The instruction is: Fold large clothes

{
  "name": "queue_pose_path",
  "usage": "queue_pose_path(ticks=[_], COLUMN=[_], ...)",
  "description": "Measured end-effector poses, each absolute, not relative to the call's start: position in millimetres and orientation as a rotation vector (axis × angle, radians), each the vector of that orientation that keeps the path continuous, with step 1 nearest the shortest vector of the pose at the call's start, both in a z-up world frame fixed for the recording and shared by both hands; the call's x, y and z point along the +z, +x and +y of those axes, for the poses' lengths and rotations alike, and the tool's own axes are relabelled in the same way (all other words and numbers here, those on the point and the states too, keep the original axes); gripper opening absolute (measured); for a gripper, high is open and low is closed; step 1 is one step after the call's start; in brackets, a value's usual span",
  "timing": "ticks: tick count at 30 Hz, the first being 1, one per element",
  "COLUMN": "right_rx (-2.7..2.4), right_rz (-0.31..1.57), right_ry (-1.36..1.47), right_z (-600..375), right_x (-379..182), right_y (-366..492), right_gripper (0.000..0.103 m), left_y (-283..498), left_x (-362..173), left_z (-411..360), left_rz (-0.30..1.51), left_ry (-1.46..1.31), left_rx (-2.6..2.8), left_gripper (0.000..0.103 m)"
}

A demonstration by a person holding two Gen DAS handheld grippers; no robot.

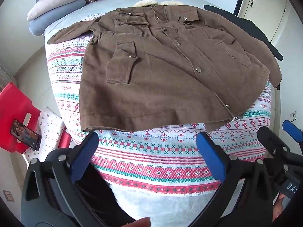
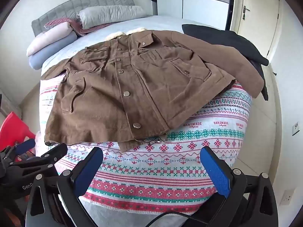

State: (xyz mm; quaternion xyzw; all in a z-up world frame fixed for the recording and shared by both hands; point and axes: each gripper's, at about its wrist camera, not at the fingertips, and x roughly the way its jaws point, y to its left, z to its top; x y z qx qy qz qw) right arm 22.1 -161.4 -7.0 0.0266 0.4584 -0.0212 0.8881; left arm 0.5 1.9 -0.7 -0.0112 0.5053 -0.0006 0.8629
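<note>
A large brown jacket [image 1: 161, 70] with snap buttons, flap pockets and a cream fleece collar lies front up and spread out on a patterned blanket [image 1: 151, 160] on the bed. It also shows in the right wrist view [image 2: 136, 87]. My left gripper [image 1: 147, 151] is open and empty, just short of the jacket's hem. My right gripper [image 2: 151, 168] is open and empty too, near the hem at the zipper end. The right gripper's fingers [image 1: 272, 141] show at the right edge of the left wrist view; the left gripper's fingers [image 2: 45, 155] show at the left of the right wrist view.
A black garment [image 2: 227, 39] lies under the jacket's right sleeve. Pillows [image 2: 53, 41] and a folded quilt [image 2: 111, 15] sit by the grey headboard. A red stool [image 1: 15, 113] with a phone [image 1: 25, 134] stands left of the bed. A door [image 2: 253, 19] is at the far right.
</note>
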Motion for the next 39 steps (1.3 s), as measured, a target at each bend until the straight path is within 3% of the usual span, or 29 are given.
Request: queue_pose_path(ticks=[39], right_rx=[-0.038], right_rz=[0.992], right_ry=[0.041], right_z=[-161], right_x=[-18], right_y=[50], right_gripper=[0.103], left_y=[24], left_x=[-12], left_z=[-3], left_rz=[1.099], left_ry=[0.003], left_rx=[-0.007], left_gripper=[0.103])
